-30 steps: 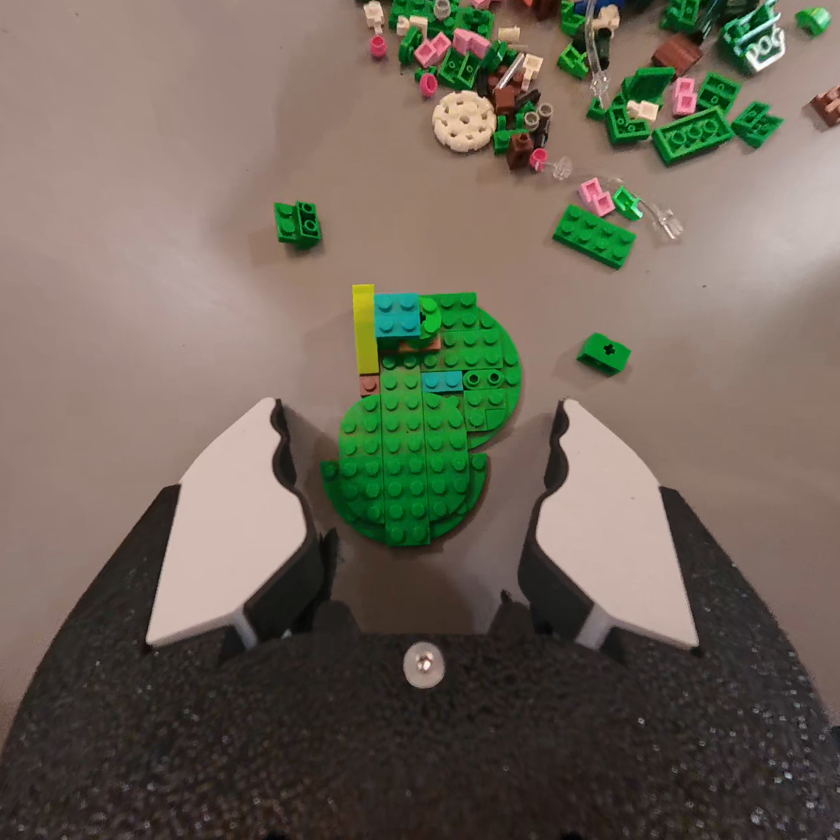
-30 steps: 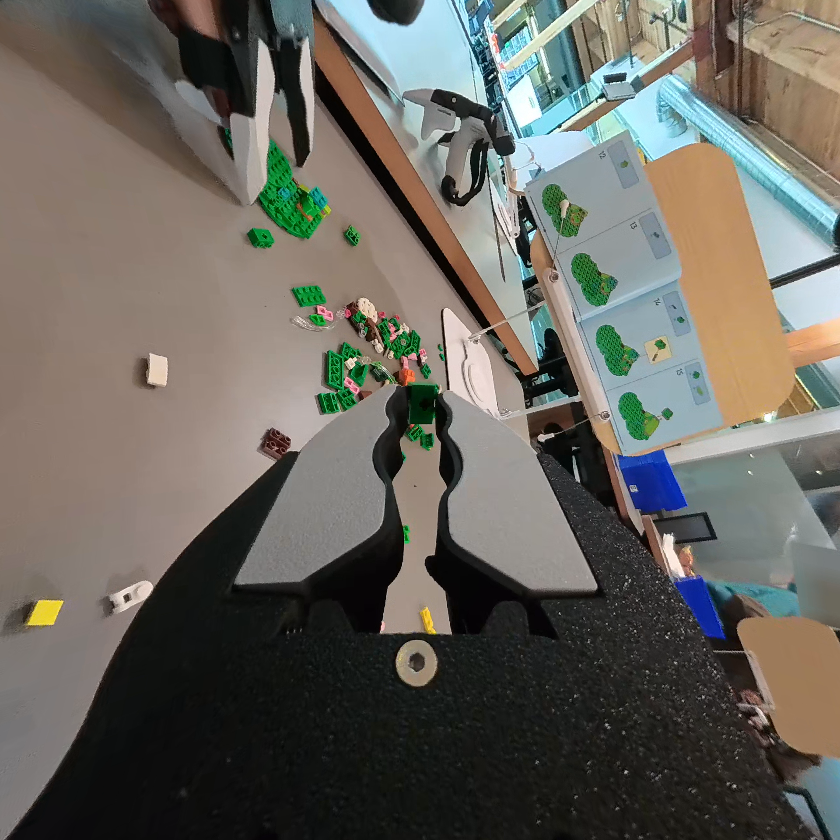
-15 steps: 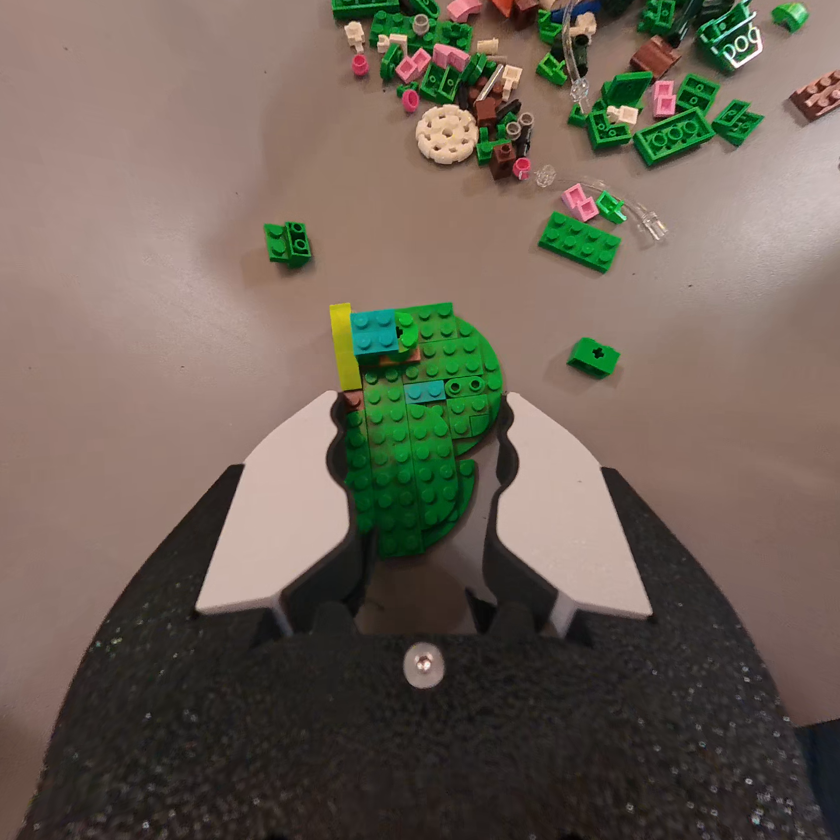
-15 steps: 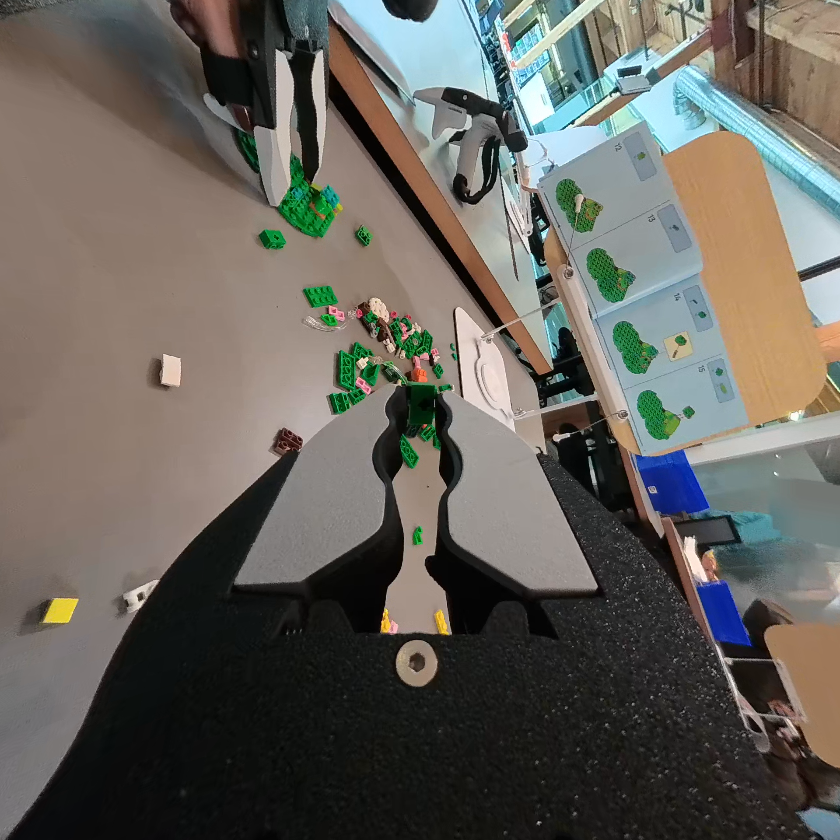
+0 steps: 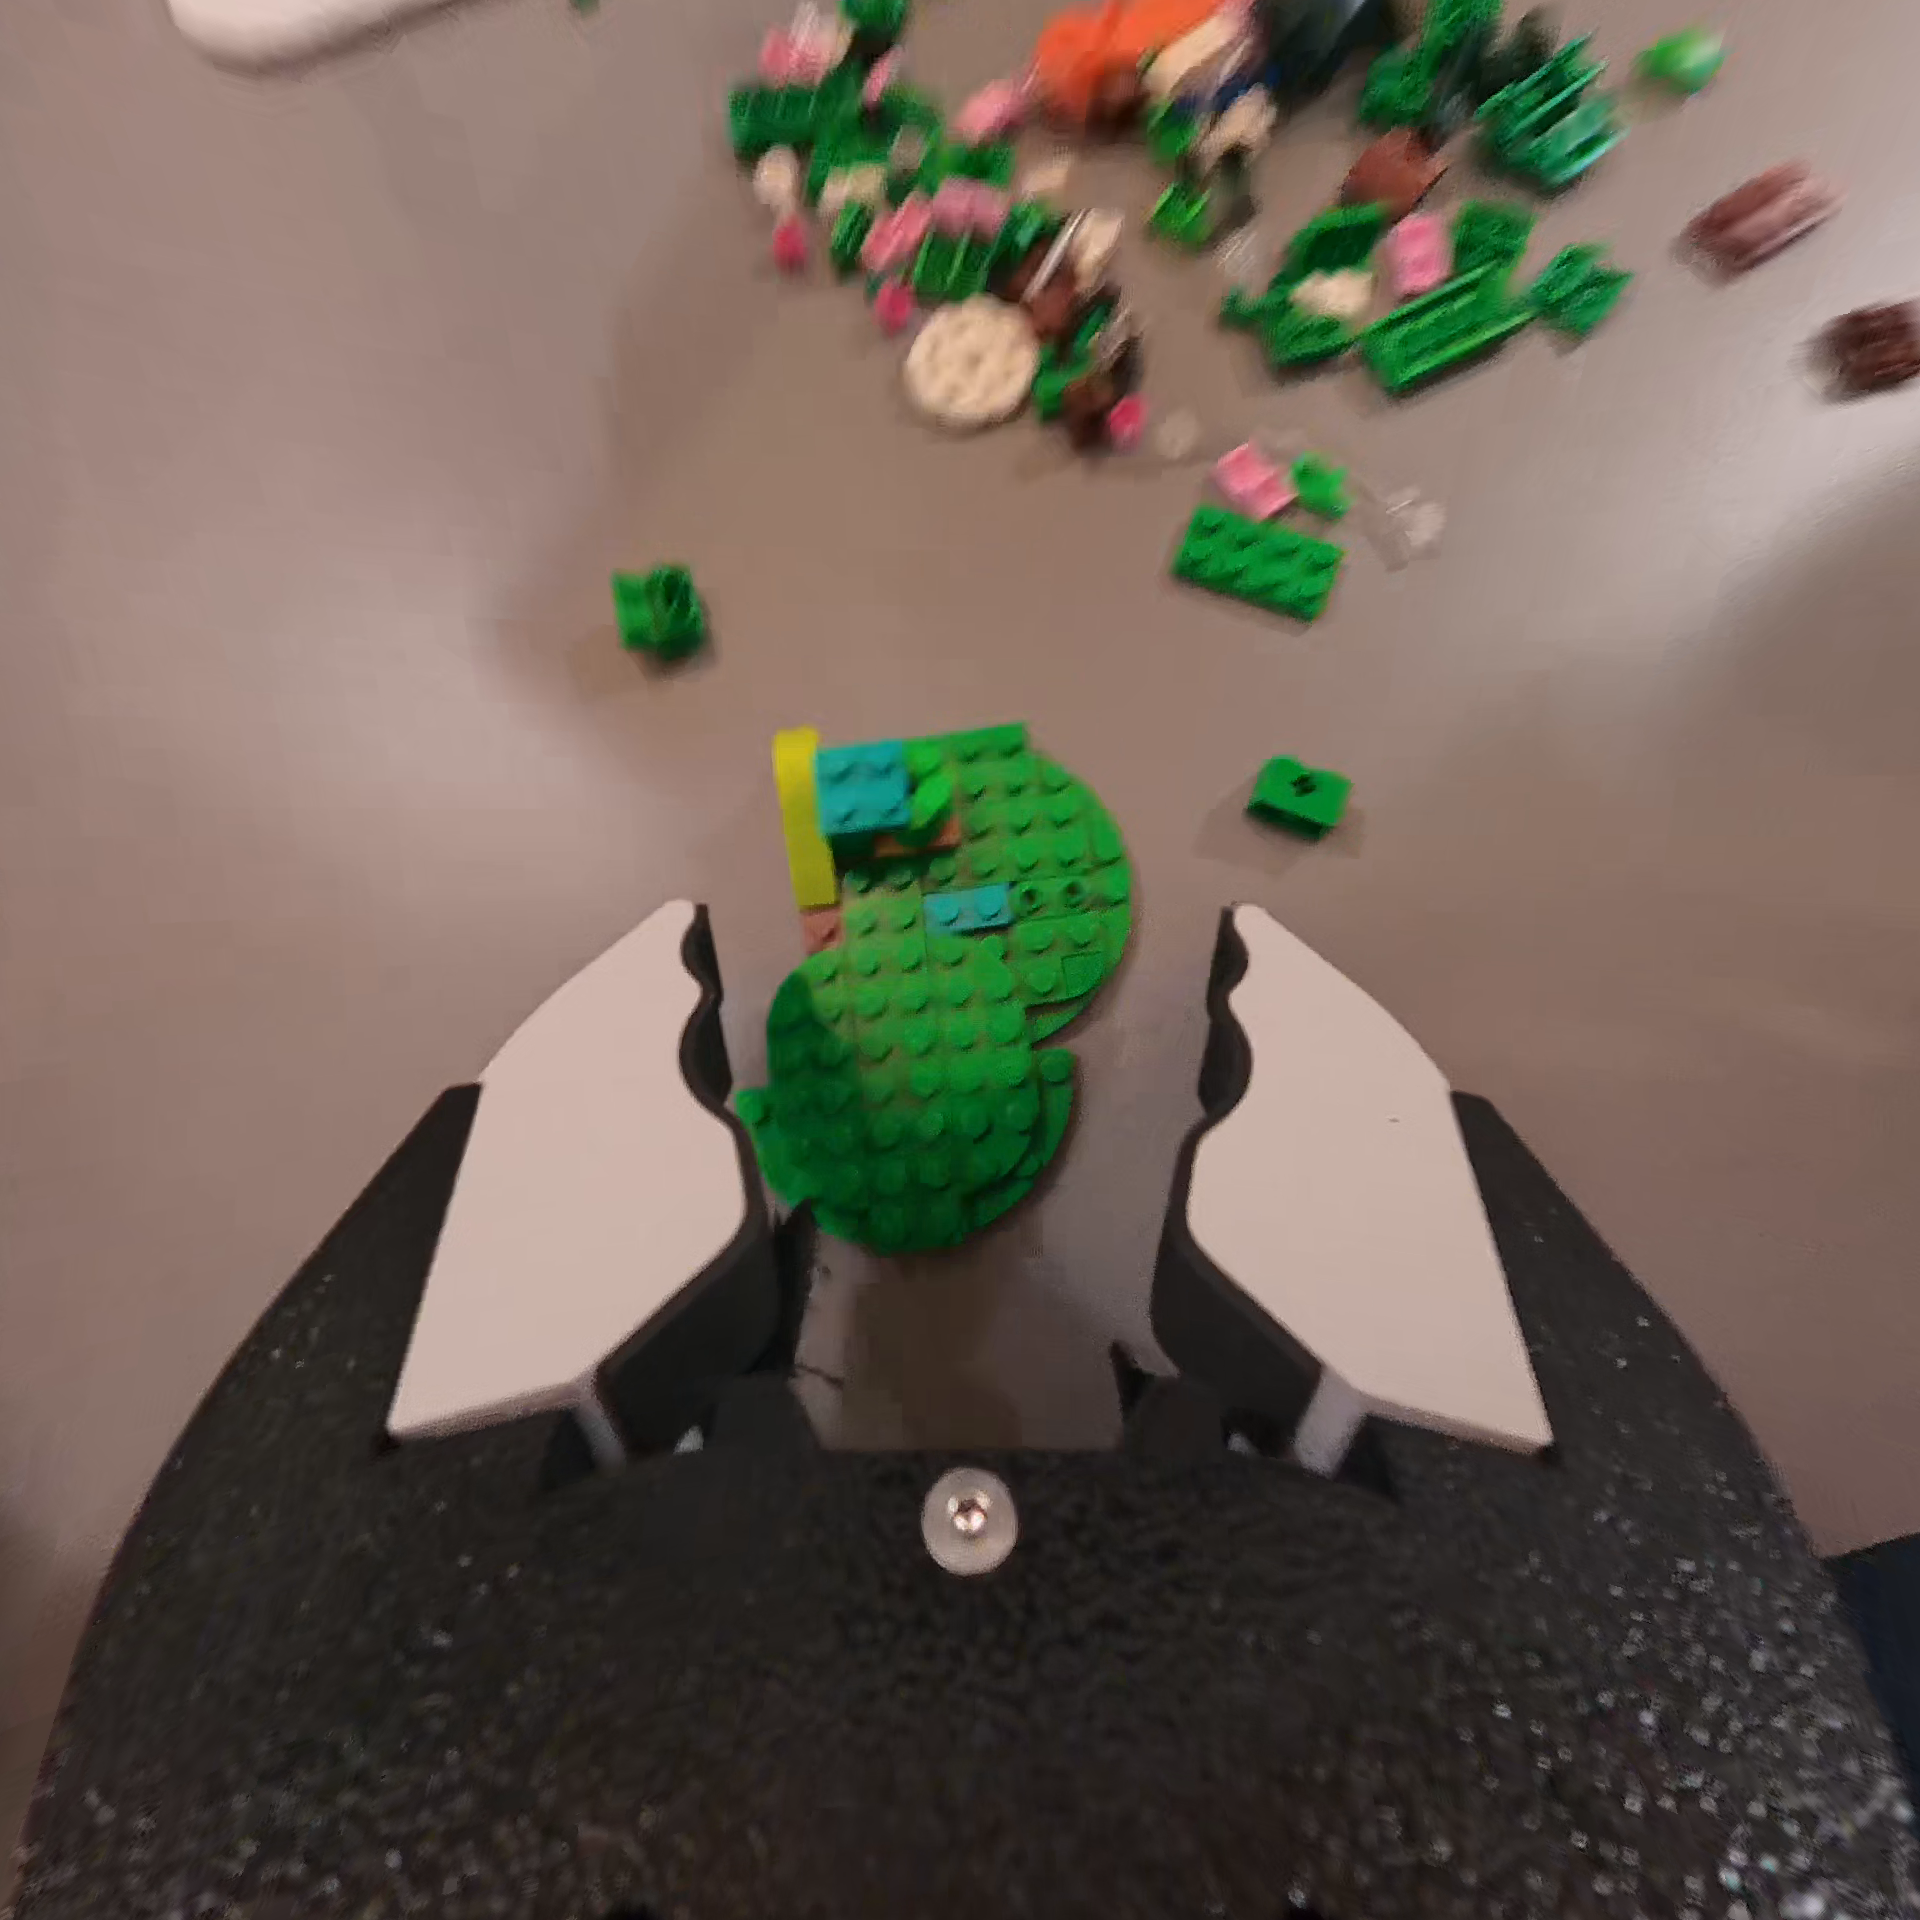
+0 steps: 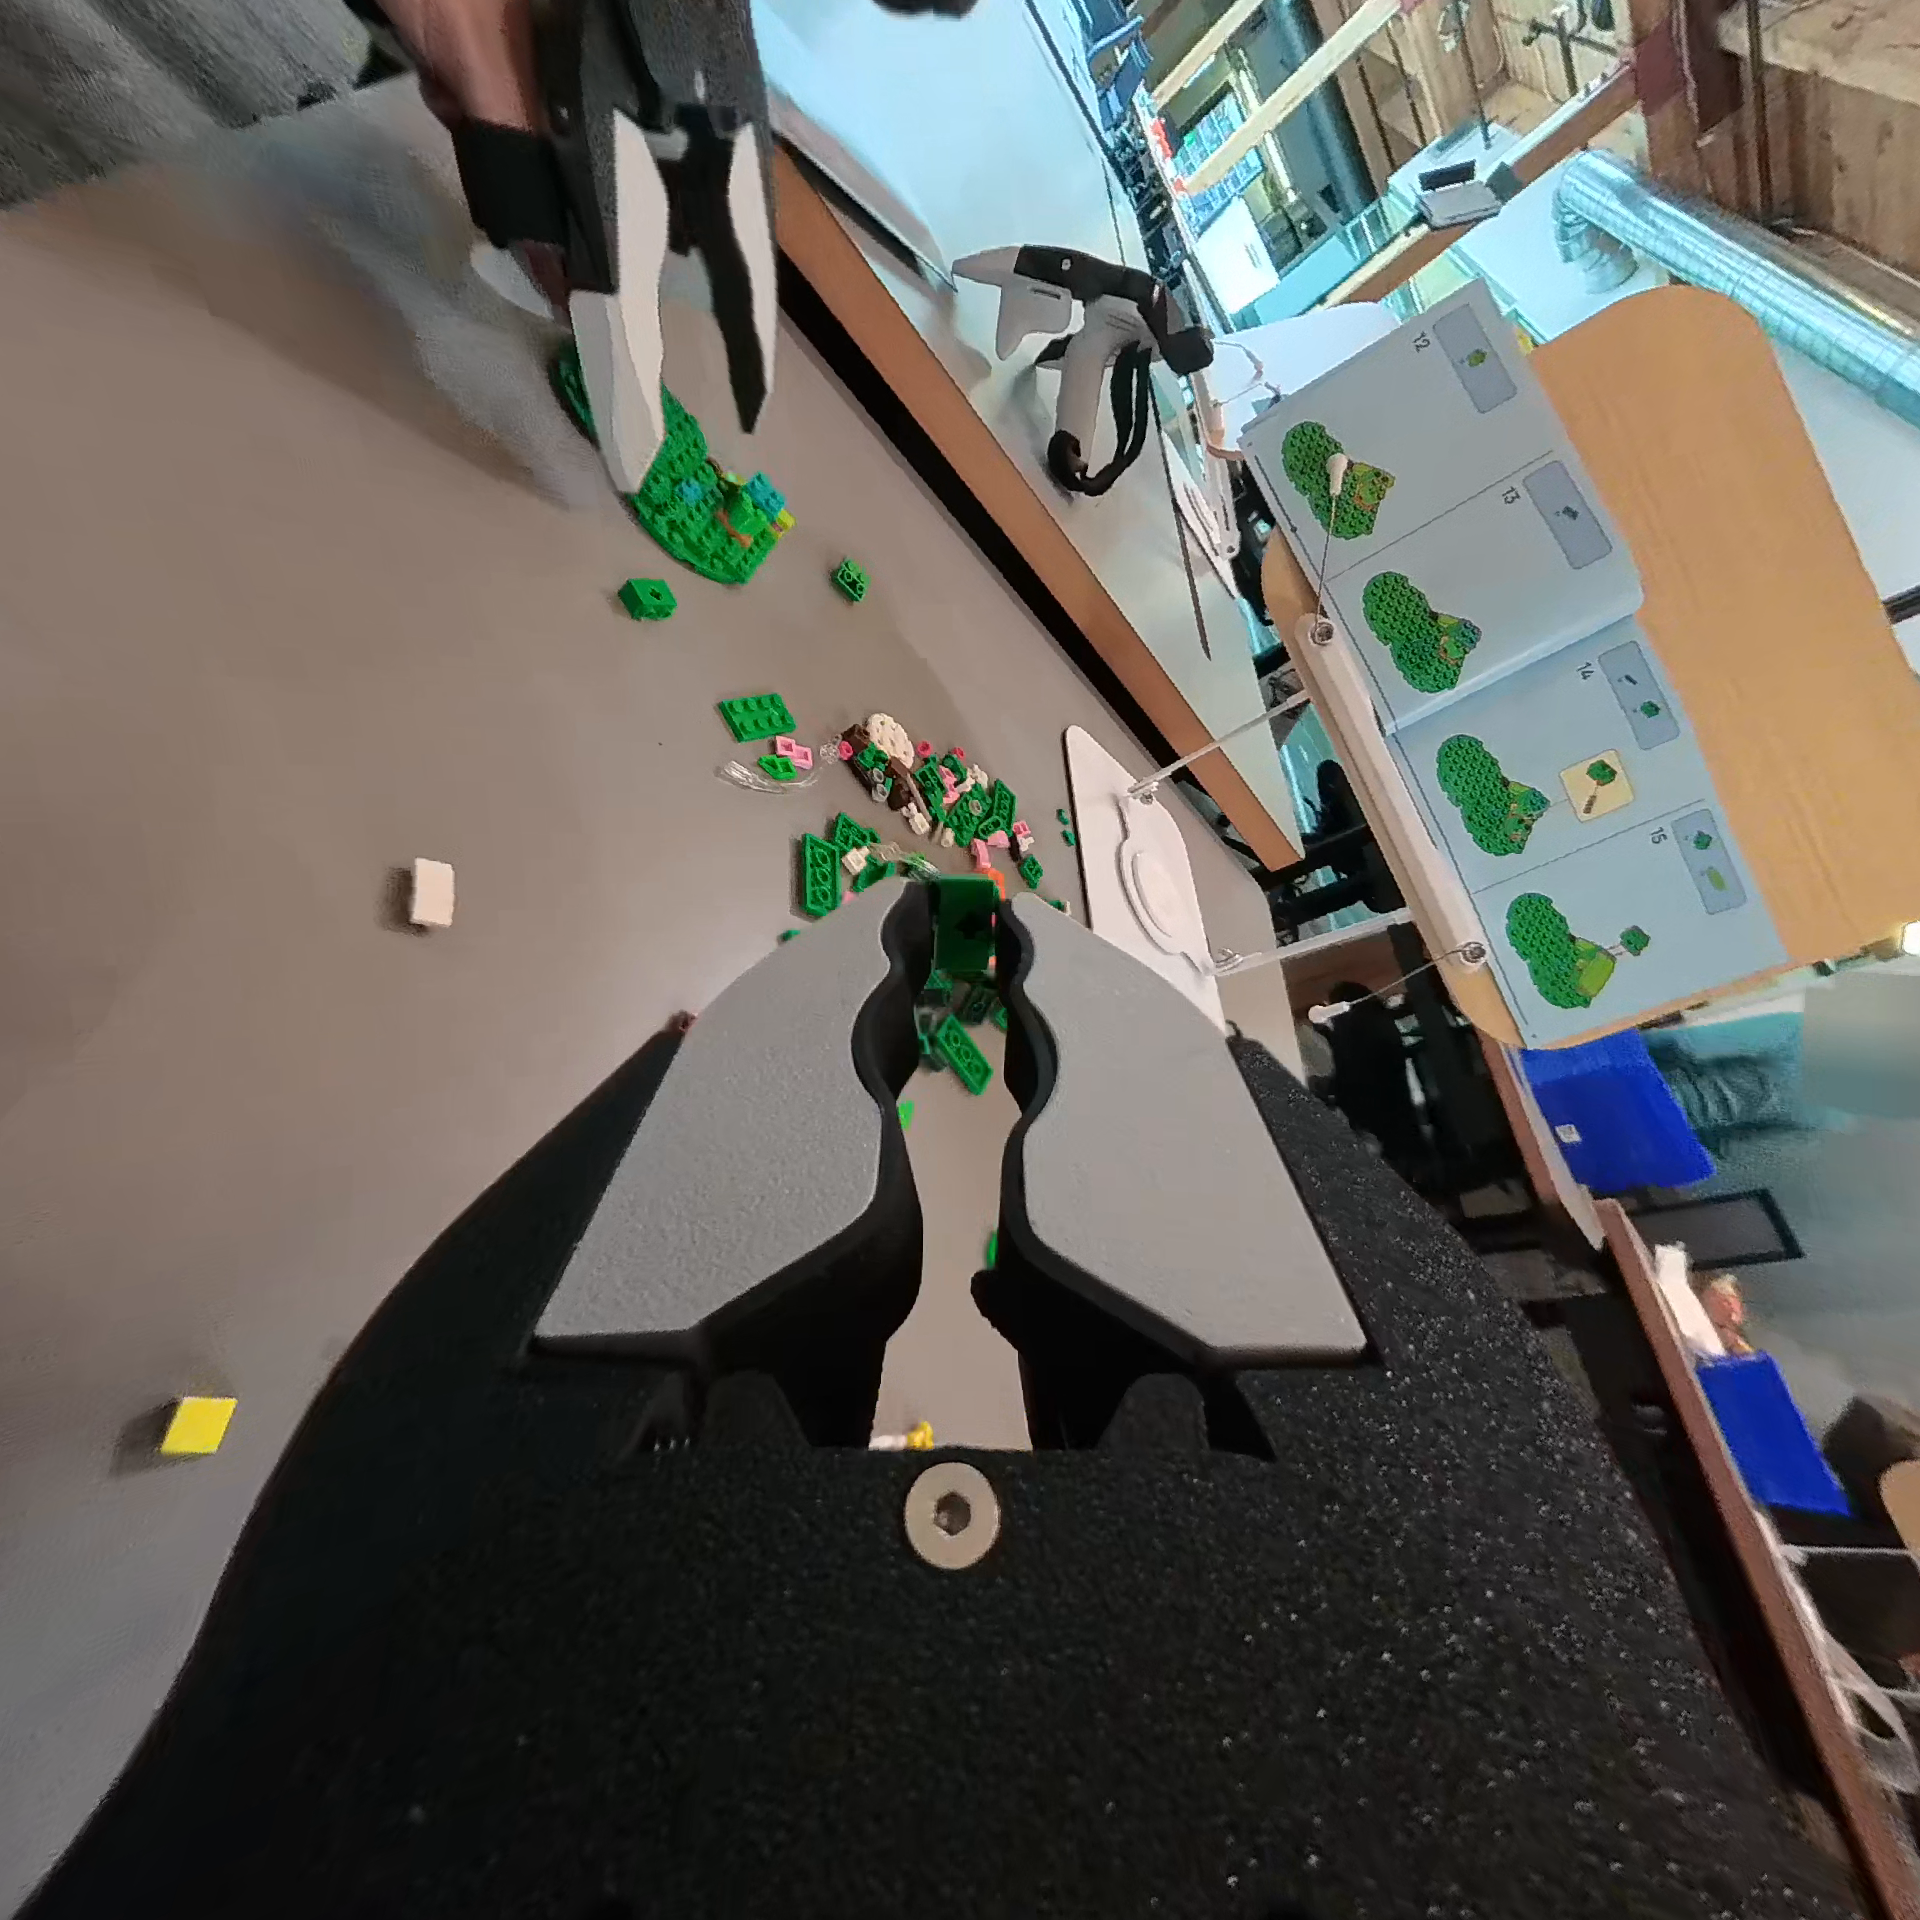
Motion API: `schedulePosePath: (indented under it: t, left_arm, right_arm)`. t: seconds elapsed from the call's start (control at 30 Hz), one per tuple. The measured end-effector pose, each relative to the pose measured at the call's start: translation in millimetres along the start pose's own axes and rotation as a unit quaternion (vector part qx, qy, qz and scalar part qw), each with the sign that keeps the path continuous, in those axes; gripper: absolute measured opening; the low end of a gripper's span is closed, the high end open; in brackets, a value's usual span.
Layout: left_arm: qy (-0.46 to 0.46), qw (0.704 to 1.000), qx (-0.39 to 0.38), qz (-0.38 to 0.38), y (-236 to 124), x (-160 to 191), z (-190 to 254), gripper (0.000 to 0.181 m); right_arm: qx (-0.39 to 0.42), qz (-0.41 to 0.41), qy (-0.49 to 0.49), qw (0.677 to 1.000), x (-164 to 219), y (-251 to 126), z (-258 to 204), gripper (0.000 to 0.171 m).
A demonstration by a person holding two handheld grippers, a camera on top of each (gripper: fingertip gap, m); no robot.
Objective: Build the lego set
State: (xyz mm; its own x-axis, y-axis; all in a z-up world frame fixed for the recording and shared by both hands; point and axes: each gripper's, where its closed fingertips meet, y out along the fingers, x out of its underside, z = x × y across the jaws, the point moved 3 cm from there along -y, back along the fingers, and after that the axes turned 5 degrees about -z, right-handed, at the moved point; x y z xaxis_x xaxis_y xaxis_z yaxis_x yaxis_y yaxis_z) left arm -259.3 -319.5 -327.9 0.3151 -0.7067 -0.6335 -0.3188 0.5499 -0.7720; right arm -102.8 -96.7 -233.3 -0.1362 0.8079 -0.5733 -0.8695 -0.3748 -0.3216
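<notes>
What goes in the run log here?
left gripper: open, astride green base | right gripper: shut on green brick | phase: pre-attach

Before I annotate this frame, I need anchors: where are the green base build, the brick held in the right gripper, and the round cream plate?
green base build (image 5: 914,1081): left wrist view, studded top.
held green brick (image 6: 964,923): right wrist view, front face.
round cream plate (image 5: 971,358): left wrist view, centre.

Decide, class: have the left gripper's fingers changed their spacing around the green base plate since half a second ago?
Yes. The left gripper has opened: its fingers now stand wide of the green base plate, where earlier they pressed its edges.
</notes>
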Motion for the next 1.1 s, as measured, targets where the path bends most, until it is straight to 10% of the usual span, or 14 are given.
schedulePosePath:
  t: [0.2, 0.57, 1.1]
  left_arm:
    - [0.114, 0.991, 0.064, 0.014, 3, -14, 47, 0.058]
    - [0.081, 0.986, 0.143, -0.010, 22, -13, 71, 0.054]
    - [0.053, 0.994, 0.088, 0.027, 25, -13, 63, 0.016]
  right_arm:
    - [-0.015, 0.018, 0.037, 0.999, -3, 4, -1, 0.010]
    - [-0.039, 0.020, 0.070, 0.997, -3, 8, -5, 0.011]
    - [-0.211, -0.065, -0.019, 0.975, 12, 64, -74, 0.011]
